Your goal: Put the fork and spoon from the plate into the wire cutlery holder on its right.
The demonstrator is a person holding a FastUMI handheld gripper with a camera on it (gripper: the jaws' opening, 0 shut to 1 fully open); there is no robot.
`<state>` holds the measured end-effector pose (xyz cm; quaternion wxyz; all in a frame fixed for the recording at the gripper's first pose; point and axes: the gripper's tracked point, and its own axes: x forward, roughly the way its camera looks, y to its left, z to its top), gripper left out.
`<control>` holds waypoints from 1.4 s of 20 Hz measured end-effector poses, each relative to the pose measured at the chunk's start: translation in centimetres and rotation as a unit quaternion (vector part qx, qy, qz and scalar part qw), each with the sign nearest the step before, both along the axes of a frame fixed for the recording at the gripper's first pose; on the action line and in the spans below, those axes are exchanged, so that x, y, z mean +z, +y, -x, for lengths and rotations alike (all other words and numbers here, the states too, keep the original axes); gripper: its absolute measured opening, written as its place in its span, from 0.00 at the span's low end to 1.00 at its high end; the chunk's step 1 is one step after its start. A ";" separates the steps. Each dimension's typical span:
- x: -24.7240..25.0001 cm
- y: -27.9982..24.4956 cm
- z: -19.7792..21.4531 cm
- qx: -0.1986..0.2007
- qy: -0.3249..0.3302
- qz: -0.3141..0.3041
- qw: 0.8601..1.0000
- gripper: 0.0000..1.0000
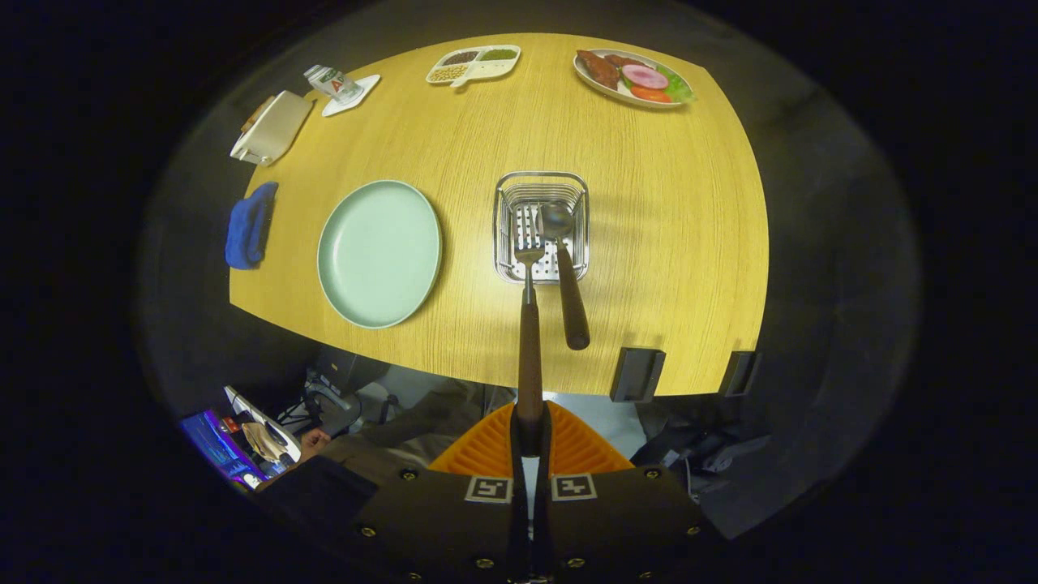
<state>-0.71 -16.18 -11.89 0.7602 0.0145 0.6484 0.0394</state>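
A round wooden table [649,243] with a pale yellow grain sits in a dark booth, seen from above.

Along its far left lie a white box-shaped object [272,128] and, beside it, a small carton on a white coaster [339,84]. Nearer on that side, a blue cloth [249,225] is bunched at the table's rim. Just to its right rests a pale green plate [379,253], round and bare of any cutlery.

Right of the plate stands the wire cutlery holder [541,227], a square silver basket with a perforated base. Inside it leans the spoon [565,268], bowl down in the basket and dark wooden handle sticking out over the near rim. Next to it is the fork [529,324], silver tines lowered into the holder just left of the spoon's bowl, its long brown wooden handle running straight back to the gripper [529,430]. The gripper's two fingers are closed tight on the end of that handle, pressing it from both sides.

At the far side of the table are a white divided dish [474,65] holding beans and grains, and further right a white plate of sliced food [632,77]. Two dark clamps [636,375] grip the near table edge, right of the gripper.
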 end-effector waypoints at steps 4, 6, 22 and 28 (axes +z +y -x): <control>-0.1 -0.3 -1.0 0.009 0.037 0.016 0.999 0.03; 0.1 -0.5 -1.7 0.021 0.052 0.033 0.998 0.03; -0.4 -0.1 -4.5 0.030 0.097 0.035 0.994 0.10; 2.4 -1.5 -4.6 0.039 -0.006 0.065 0.997 0.34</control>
